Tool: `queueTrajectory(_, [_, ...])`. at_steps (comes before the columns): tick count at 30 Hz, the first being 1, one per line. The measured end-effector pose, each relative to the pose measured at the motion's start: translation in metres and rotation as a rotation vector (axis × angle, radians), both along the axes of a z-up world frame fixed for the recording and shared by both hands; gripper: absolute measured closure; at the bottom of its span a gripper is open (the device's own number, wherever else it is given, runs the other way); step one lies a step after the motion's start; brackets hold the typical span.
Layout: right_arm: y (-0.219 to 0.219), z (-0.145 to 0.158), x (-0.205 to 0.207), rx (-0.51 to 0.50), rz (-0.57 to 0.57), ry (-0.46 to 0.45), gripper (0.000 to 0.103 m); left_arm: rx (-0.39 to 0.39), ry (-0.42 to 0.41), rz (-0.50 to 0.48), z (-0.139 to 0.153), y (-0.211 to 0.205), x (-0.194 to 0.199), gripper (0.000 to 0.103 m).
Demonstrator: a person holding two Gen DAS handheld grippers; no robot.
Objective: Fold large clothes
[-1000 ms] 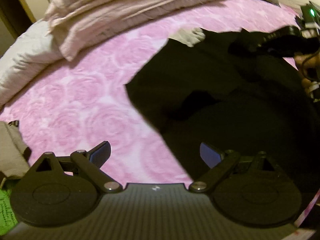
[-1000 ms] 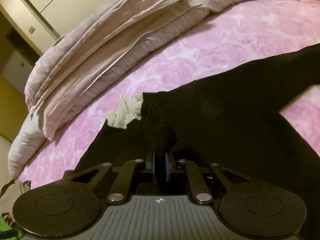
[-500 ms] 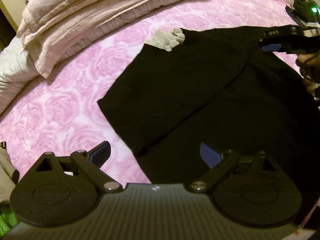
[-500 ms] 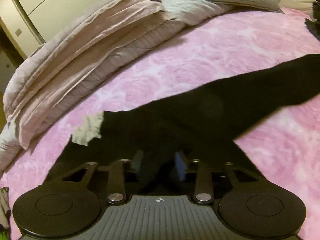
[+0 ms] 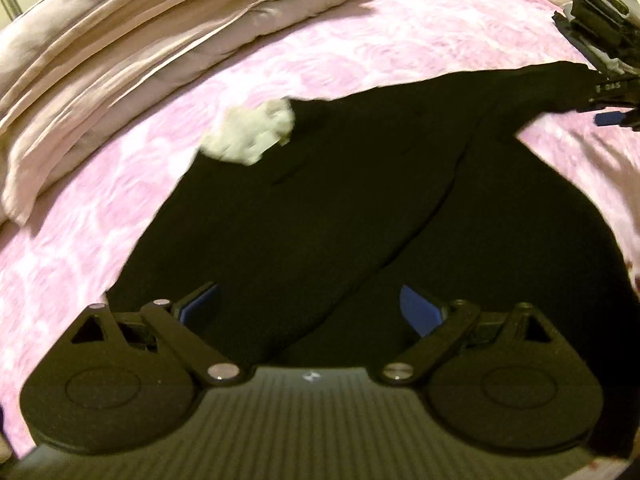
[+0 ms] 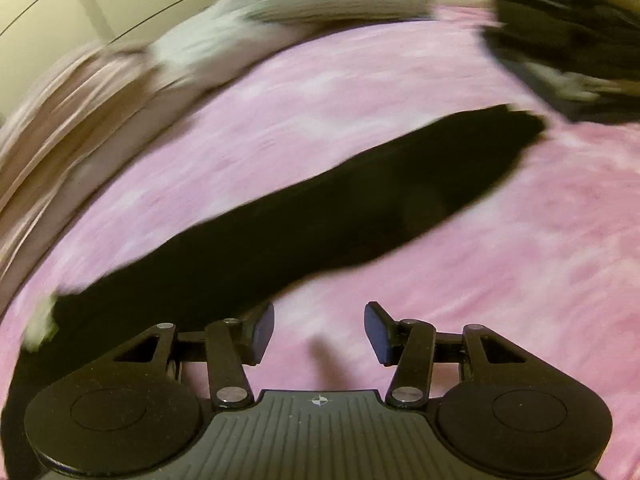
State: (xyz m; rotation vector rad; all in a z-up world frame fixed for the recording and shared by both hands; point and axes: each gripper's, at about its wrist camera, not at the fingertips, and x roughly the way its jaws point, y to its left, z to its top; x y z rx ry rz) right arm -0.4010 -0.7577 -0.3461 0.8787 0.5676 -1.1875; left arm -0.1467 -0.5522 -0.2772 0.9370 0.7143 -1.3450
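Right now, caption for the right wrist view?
Open right gripper over the pink bedspread, black garment stretched out ahead, released.

A pink rose-patterned bed carries a black garment and folded beige bedding.

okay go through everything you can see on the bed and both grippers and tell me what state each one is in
left gripper: open, over the garment.
right gripper: open, holding nothing.
black garment: spread flat, one sleeve stretched out.
white collar: bunched.
pink duvet: folded in layers.
dark clothes stack: folded.
pink bedspread: spread flat.
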Motion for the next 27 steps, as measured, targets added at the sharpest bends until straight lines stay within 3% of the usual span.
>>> queueTrajectory(6, [-0.062,-0.009,-0.079,-0.01,-0.194,-0.042,0.056,0.017,-0.02,-0.069,-0.016,-0.053,-0.053,0.009])
queueTrajectory(10, [-0.098,-0.021,-0.111,-0.022,-0.231,-0.047,0.056,0.02,-0.028,-0.107,-0.019,-0.078,-0.077,0.009])
queueTrajectory(16, [-0.131,-0.029,-0.133,-0.061,-0.261,-0.141,0.056,0.041,-0.033,-0.14,-0.025,-0.097,-0.098,0.009])
queueTrajectory(17, [-0.133,-0.028,-0.136,-0.062,-0.272,-0.153,0.063,0.045,-0.034,-0.142,-0.025,-0.098,-0.098,0.009])
queueTrajectory(18, [-0.135,-0.025,-0.135,-0.064,-0.277,-0.148,0.073,0.047,-0.035,-0.143,-0.025,-0.097,-0.099,0.009])
queueTrajectory(19, [-0.135,-0.02,-0.134,-0.07,-0.274,-0.134,0.096,0.049,-0.037,-0.142,-0.023,-0.094,-0.1,0.009])
queueTrajectory(23, [-0.122,0.017,-0.108,-0.155,-0.201,-0.08,0.099,0.047,-0.04,-0.116,-0.011,-0.081,-0.09,0.009])
queueTrajectory(27, [-0.092,0.073,-0.042,-0.267,-0.005,-0.055,0.099,0.022,-0.042,-0.053,0.009,-0.056,-0.067,0.009])
